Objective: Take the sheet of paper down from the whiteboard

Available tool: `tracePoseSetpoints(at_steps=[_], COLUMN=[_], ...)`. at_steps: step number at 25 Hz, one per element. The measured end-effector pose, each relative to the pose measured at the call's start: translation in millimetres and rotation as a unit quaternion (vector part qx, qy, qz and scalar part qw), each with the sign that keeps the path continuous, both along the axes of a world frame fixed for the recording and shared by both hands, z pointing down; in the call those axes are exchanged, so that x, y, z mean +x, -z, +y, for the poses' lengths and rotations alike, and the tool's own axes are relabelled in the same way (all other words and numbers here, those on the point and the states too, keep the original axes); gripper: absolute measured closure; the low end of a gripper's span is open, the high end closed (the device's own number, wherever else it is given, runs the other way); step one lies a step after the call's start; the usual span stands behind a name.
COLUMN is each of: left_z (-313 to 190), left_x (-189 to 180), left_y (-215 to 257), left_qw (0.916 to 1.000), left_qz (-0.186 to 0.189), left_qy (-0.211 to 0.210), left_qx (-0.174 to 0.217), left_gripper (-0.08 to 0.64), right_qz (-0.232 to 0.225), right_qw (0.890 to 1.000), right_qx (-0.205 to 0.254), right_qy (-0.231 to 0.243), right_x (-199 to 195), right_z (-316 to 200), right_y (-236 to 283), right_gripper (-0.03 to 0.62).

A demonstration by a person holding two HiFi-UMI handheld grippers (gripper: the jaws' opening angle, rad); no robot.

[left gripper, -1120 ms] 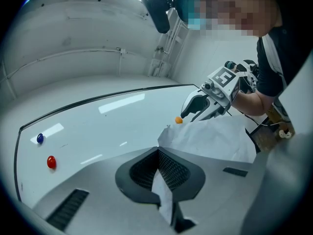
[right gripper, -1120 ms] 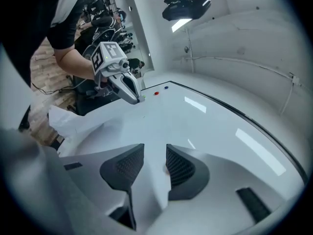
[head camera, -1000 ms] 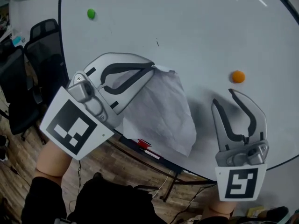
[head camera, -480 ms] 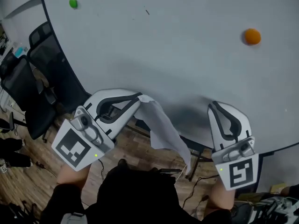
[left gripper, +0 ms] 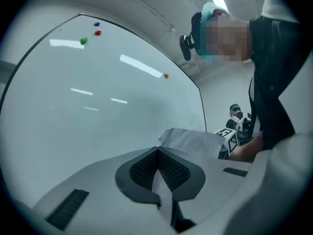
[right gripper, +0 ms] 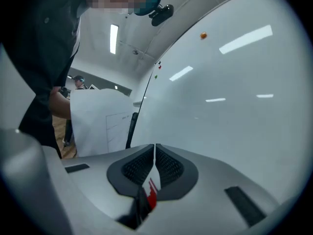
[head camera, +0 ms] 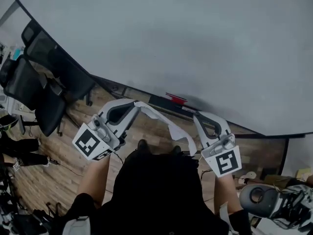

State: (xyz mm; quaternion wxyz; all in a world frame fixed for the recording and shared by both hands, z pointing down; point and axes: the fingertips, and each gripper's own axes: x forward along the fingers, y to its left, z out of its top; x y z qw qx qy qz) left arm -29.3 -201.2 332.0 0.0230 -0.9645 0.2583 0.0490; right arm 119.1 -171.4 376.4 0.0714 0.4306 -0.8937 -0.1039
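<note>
Left gripper [head camera: 138,104] jaws clamp edge of crumpled white paper sheet [head camera: 168,126] so it hangs clear of white whiteboard [head camera: 171,43] — right gripper [head camera: 198,115] jaws shut, empty.

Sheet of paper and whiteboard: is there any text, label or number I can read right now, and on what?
Sheet of paper: faint printed boxes and lines, too blurred to read.
Whiteboard: no writing in view.
Marker cubes: black-and-white square patterns only, no letters.
No readable text in any view.
</note>
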Motion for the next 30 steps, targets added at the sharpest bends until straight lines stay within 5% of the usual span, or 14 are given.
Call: tracePoseSetpoints(at_steps=[4, 11, 19, 30], left_z=[8.8, 11.5, 25.2, 31.2], left_x=[-10.7, -14.0, -12.2, -7.8], left_y=[-41.6, -120.8, -166.5, -168.9], left_qw=[0.9986, 0.9944, 0.9884, 0.9882], left_qz=[0.046, 0.058, 0.052, 0.045], left_qy=[-0.017, -0.011, -0.006, -0.011], left_qx=[-0.019, -0.088, -0.142, -0.146], left_gripper=[0.549, 0.549, 0.549, 0.549], right_qz=[-0.031, -0.031, -0.049, -0.042], right_qw=[0.998, 0.994, 0.988, 0.988], right_qx=[-0.059, -0.104, -0.138, -0.14], right_qy=[0.014, 0.026, 0.04, 0.048], right_x=[8.9, 11.4, 4.9, 6.7], right_z=[4.1, 10.3, 16.6, 13.6], right_y=[-66.4, -150.4, -174.0, -180.9], right_gripper=[0.568, 0.568, 0.569, 0.571])
